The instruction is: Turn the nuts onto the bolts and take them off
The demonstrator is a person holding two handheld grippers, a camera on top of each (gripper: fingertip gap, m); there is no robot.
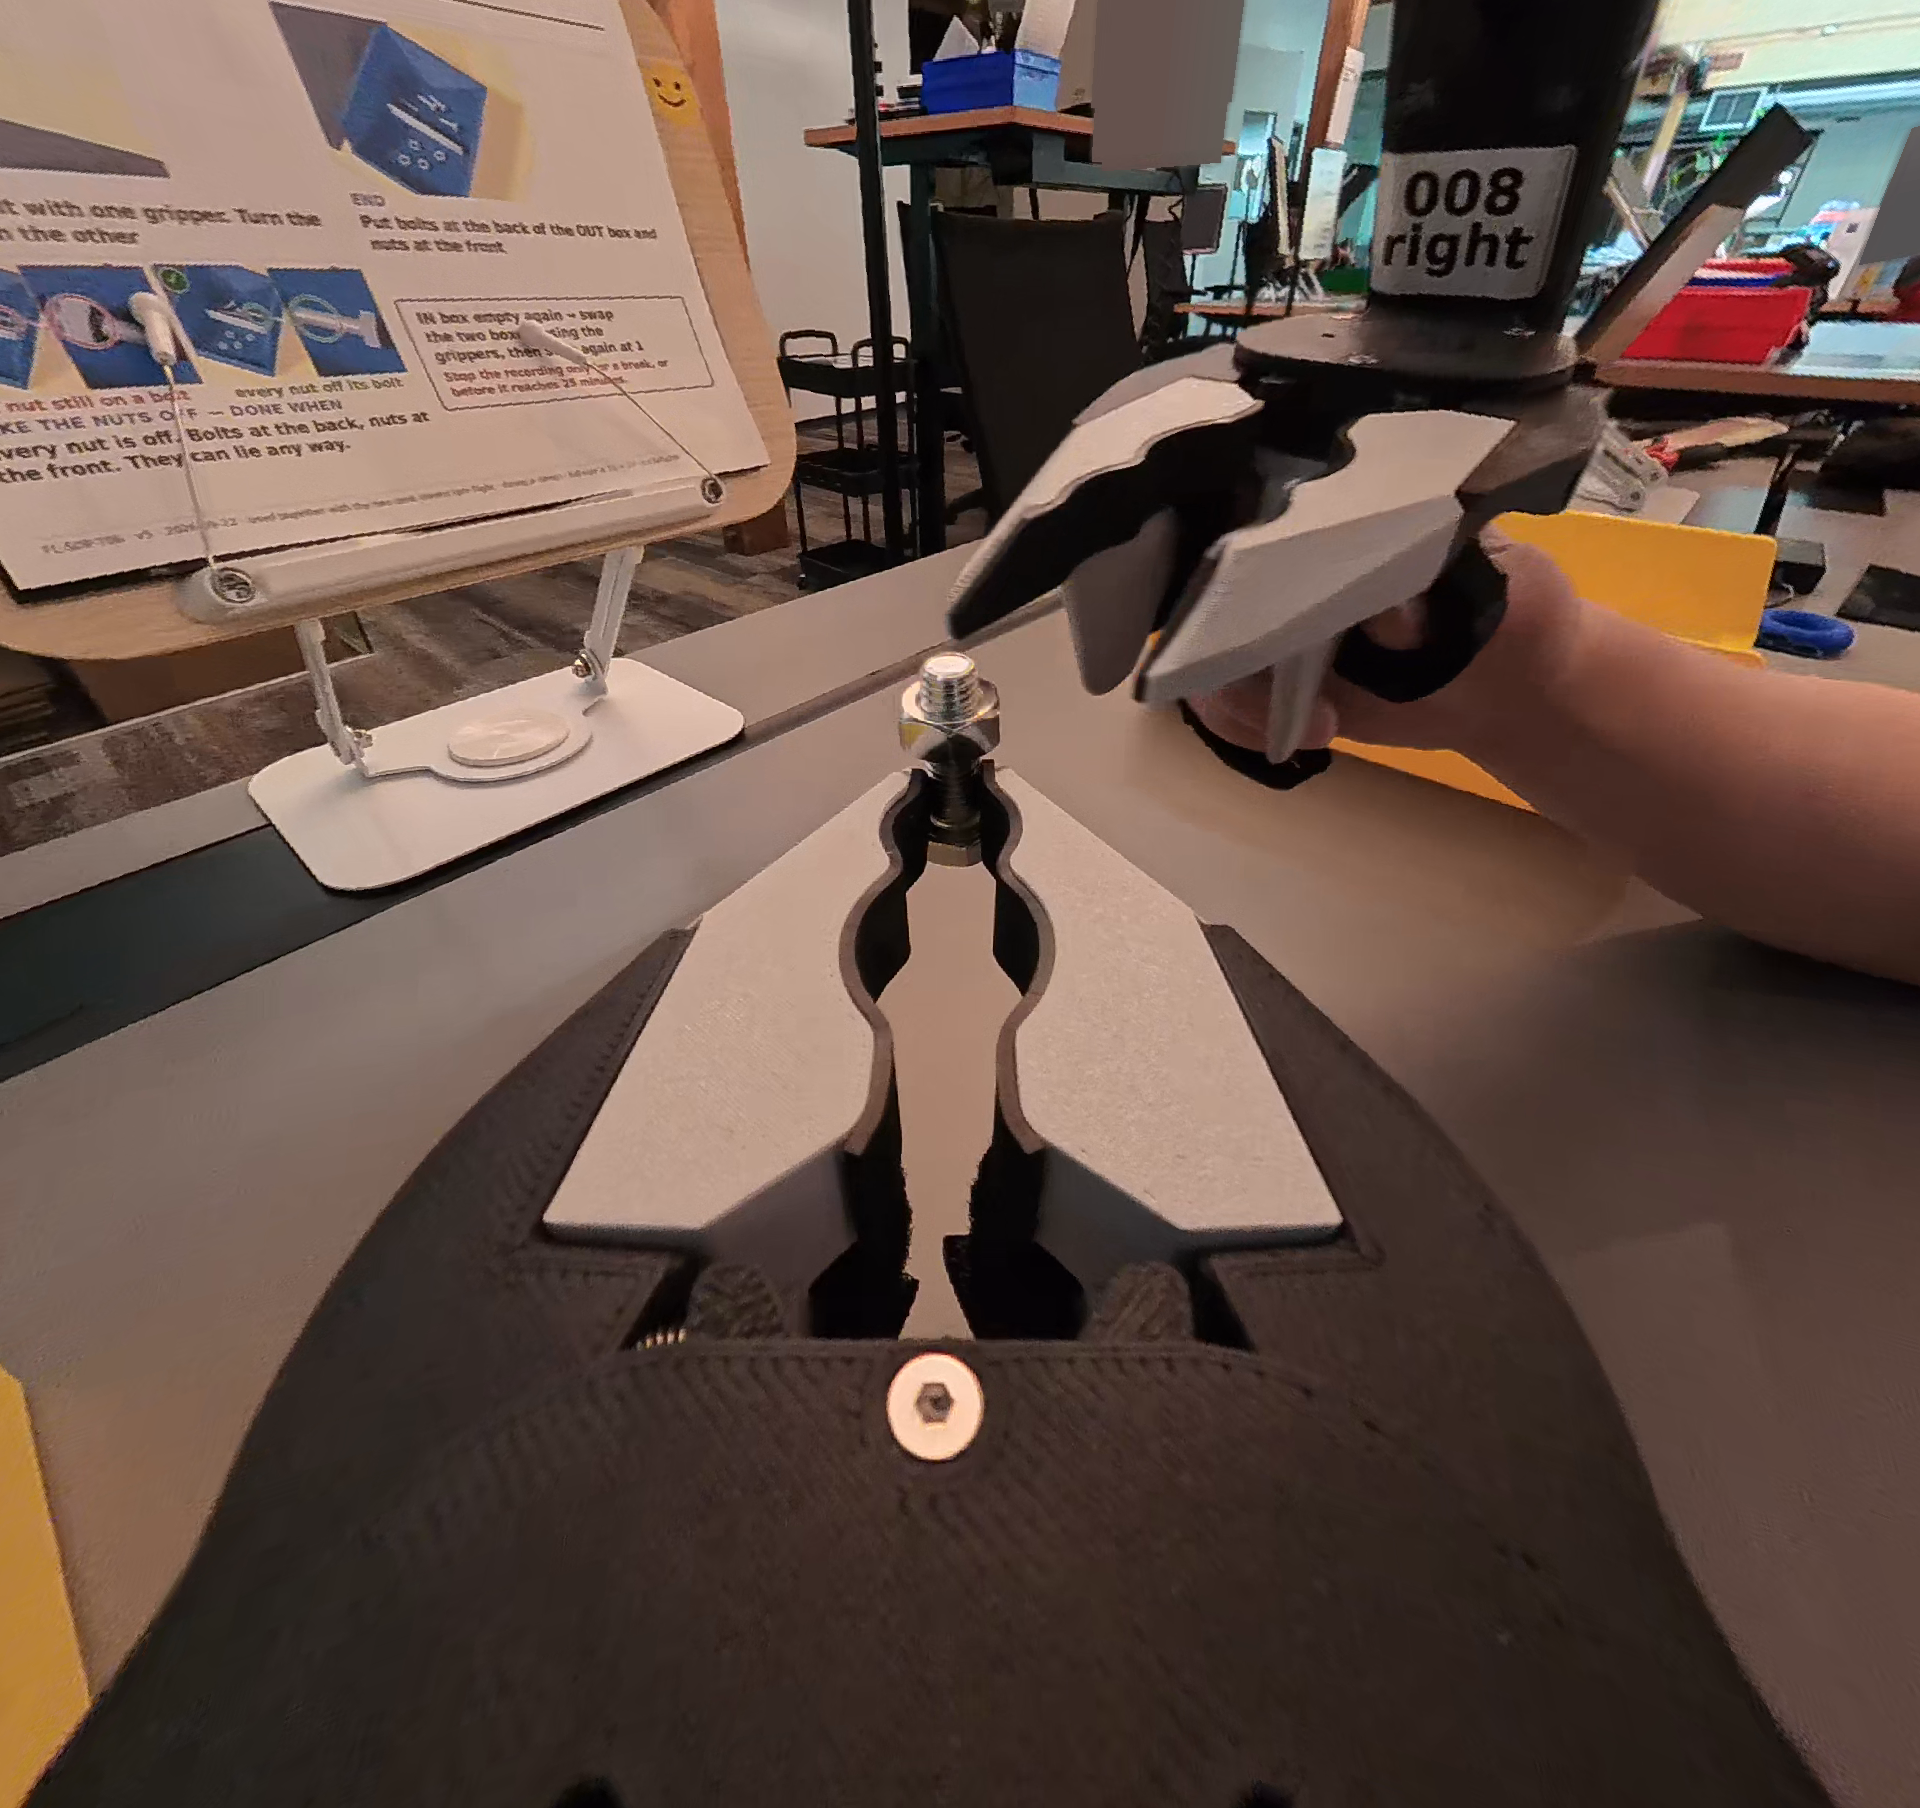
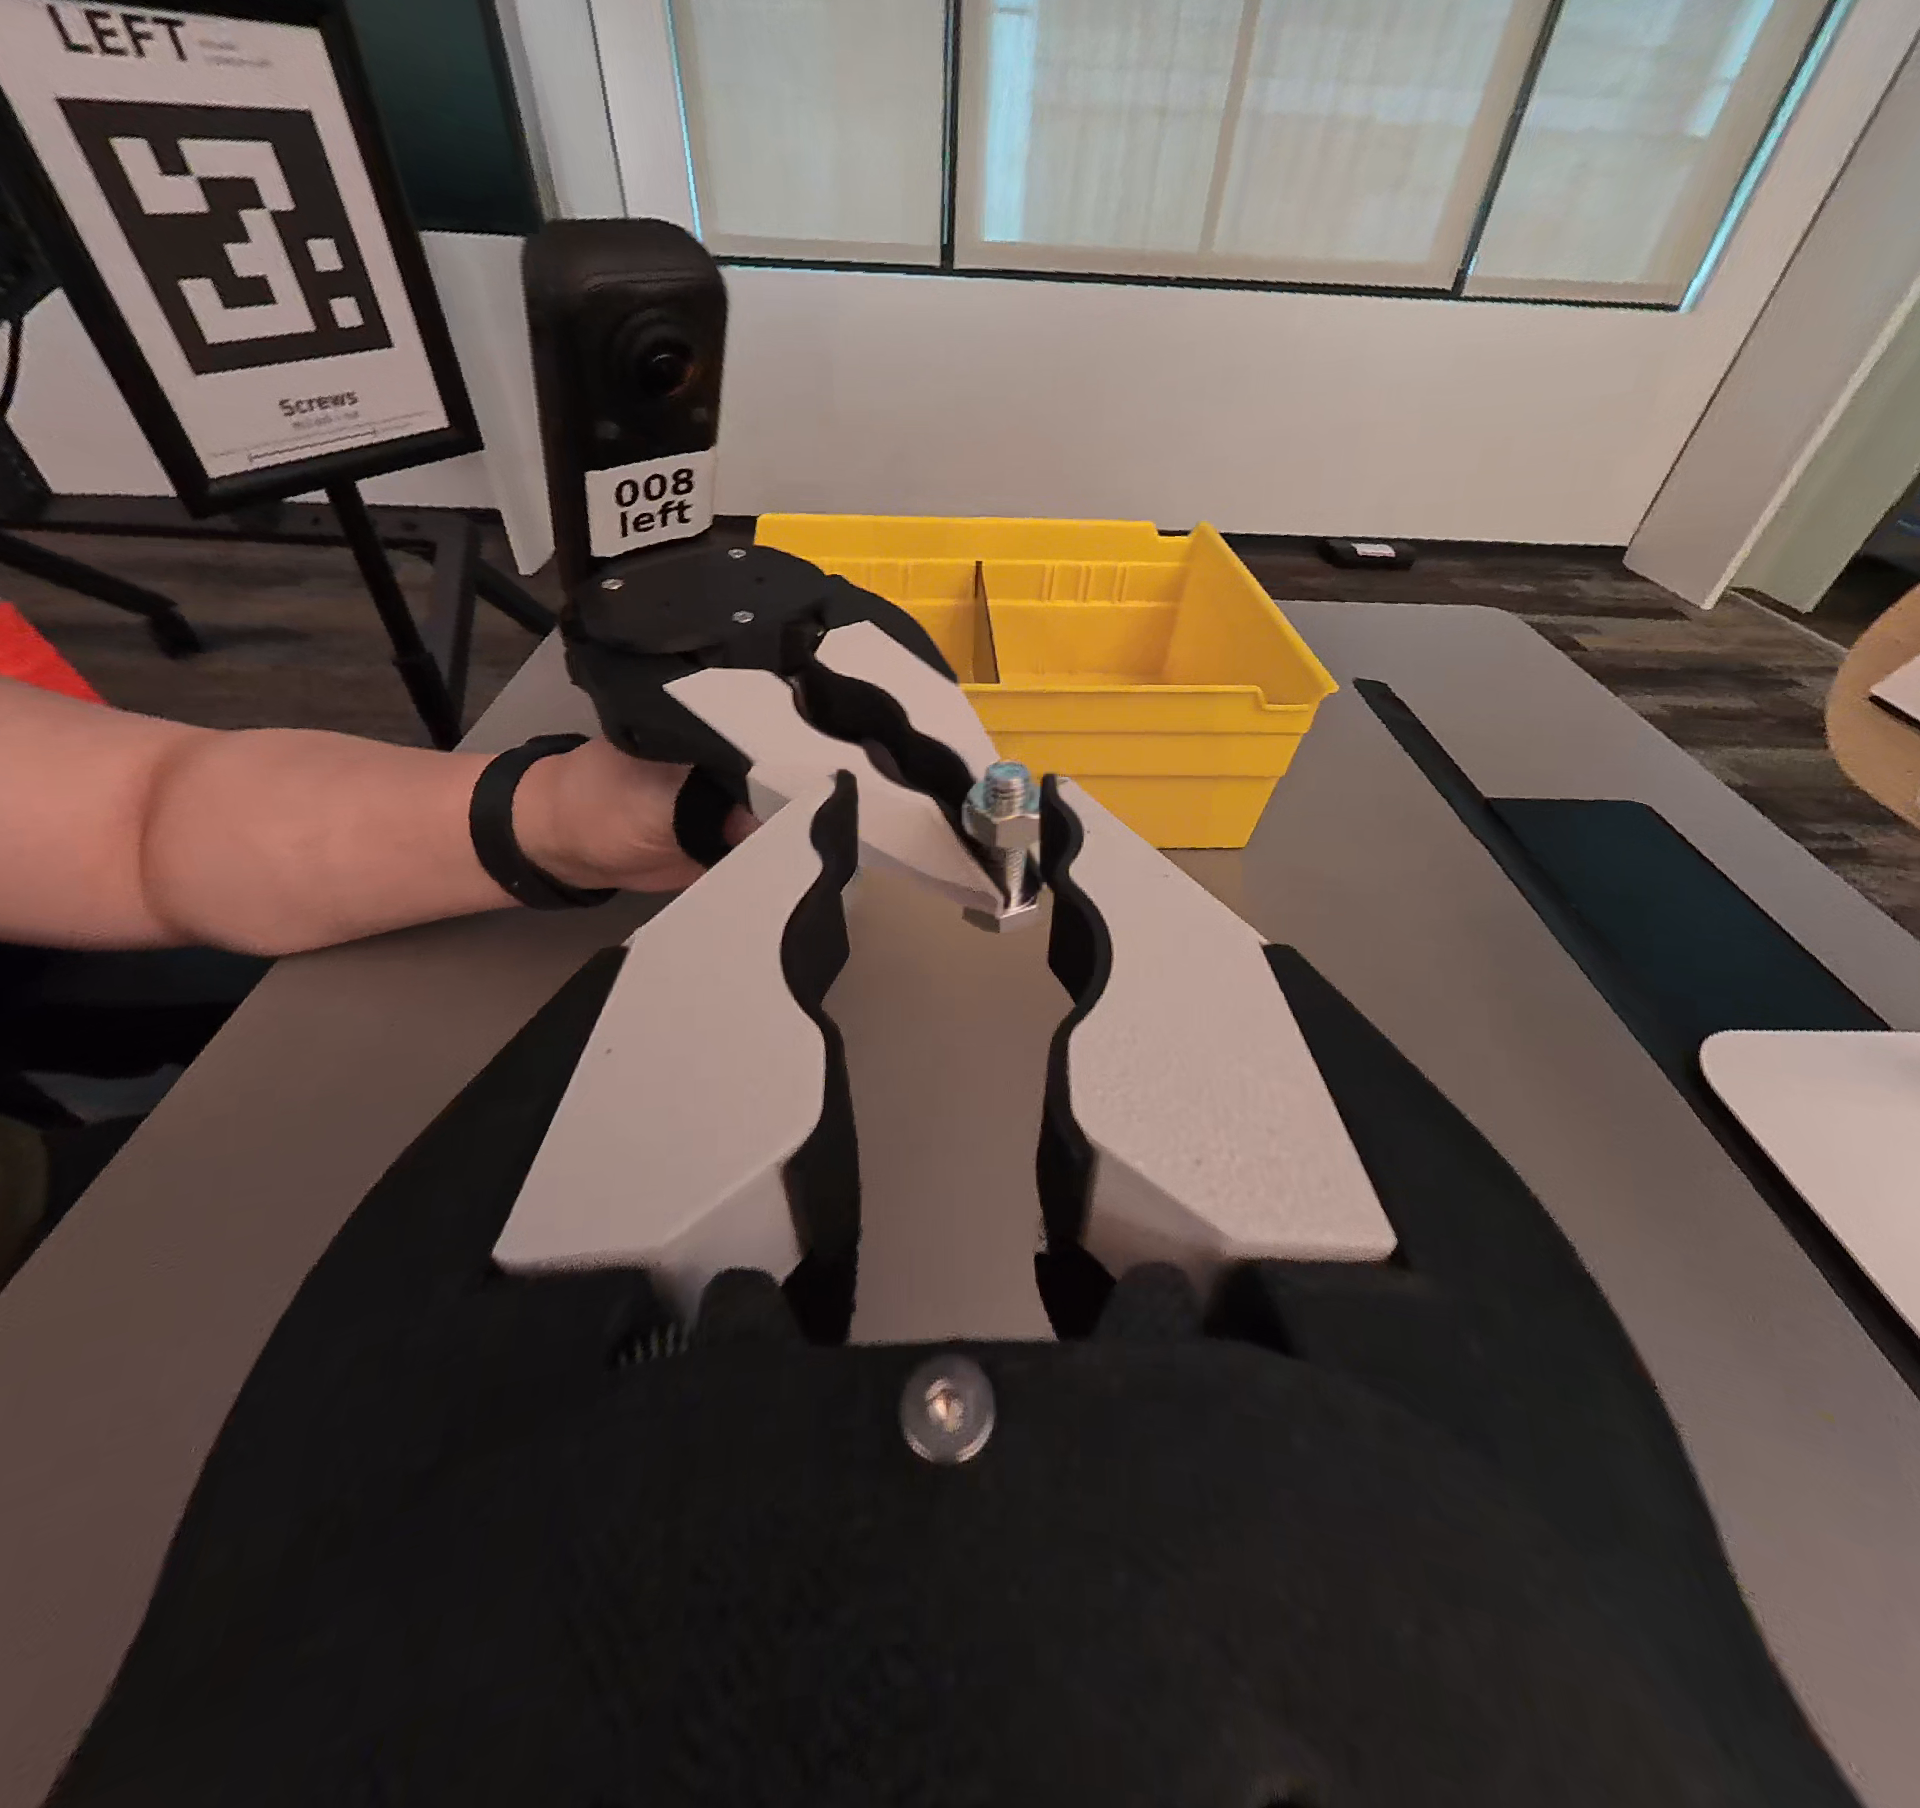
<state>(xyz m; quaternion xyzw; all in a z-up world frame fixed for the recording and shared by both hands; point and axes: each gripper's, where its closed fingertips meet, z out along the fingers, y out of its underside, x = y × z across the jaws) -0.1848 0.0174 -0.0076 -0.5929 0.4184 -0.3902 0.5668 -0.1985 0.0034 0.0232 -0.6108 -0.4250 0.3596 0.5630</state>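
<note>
A silver bolt (image 1: 948,675) stands upright with a hex nut (image 1: 949,719) threaded near its top. My left gripper (image 1: 948,808) is shut on the bolt's shaft below the nut, just above the bolt's head. My right gripper (image 1: 1055,652) is open and hovers just above and to the right of the nut. In the right wrist view, my right gripper (image 2: 945,797) is open. The nut (image 2: 1000,816) and bolt (image 2: 1013,885) sit close to its right fingertip (image 2: 1051,802), held by my left gripper (image 2: 987,870). I cannot tell if the finger touches the nut.
A yellow divided bin (image 2: 1132,740) stands behind the bolt on the grey table (image 2: 1382,823). Another yellow bin (image 1: 1631,563) lies behind the right hand. An instruction sheet on a white stand (image 1: 499,771) is at the left. A framed marker sign (image 2: 229,241) stands beyond the table. The tips of both grippers are at nearly the same place.
</note>
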